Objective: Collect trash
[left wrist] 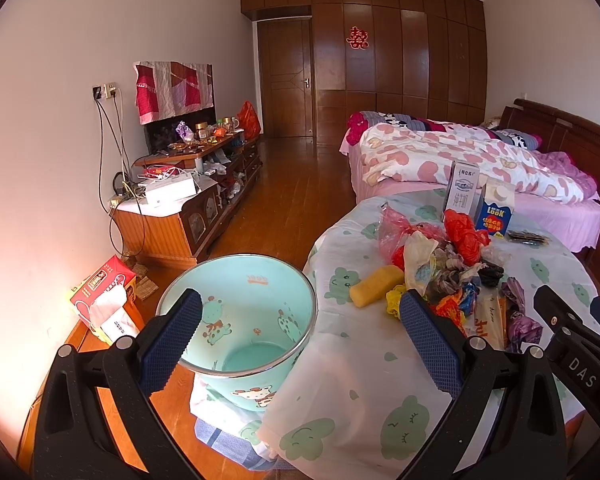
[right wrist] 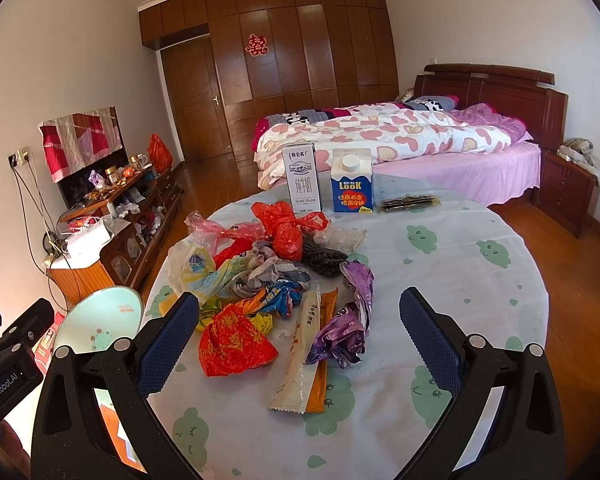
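1. Left claw point(left wrist: 298, 336): jaws spread wide, nothing between them. It hangs over the near edge of the bench point(left wrist: 364, 360), with the bin point(left wrist: 236, 320) showing between its fingers.
2. Right claw point(right wrist: 298, 336): jaws equally wide, empty, above the near part of the bench point(right wrist: 460, 272), facing the trash pile point(right wrist: 268, 276).
3. Bin: pale green, cartoon prints, open top, empty inside. It stands just beside the bench's left edge, below bench level; the hanging cloth touches its rim.
4. Trash pile: crumpled bags and wrappers heaped left of the bench's centre. A red wrapper point(right wrist: 234, 346), a long beige packet point(right wrist: 300, 364) and a purple wrapper point(right wrist: 344, 328) lie nearest the right claw.
5. A yellow sponge point(left wrist: 376, 284) lies at the pile's left edge, near the bin side.
6. A milk carton point(right wrist: 303, 178) and a blue carton point(right wrist: 352, 184) stand upright side by side at the far edge of the bench; a dark flat packet point(right wrist: 410, 202) lies just right of them.
7. Background: bed point(right wrist: 380, 140) beyond the bench, low cabinet point(left wrist: 188, 208) along the left wall, tissue box point(left wrist: 102, 292) on the floor near the bin.
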